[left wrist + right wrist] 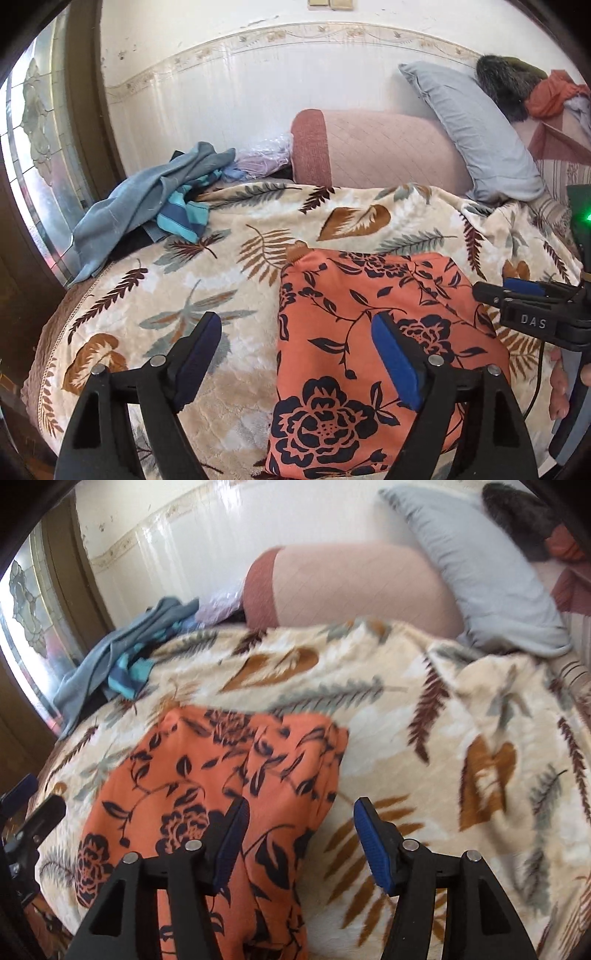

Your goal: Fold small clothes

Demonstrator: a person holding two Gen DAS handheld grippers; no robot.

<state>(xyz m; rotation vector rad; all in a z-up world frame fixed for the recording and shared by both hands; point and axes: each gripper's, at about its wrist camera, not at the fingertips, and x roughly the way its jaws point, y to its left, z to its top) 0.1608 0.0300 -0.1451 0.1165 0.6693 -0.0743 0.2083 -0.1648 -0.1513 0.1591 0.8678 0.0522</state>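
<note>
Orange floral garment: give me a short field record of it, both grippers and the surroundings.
garment: orange floral garment, lying folded on the leaf-print blanket
left gripper: open, empty, above the garment's left edge
right gripper: open, empty, above the garment's right edge
other clothes: blue-grey heap at the blanket's far left
behind: pink bolster, grey pillow

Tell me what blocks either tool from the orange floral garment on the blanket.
Nothing visible. The orange floral garment lies bare on the leaf-print blanket, directly below the open left tool and open right tool.
</note>
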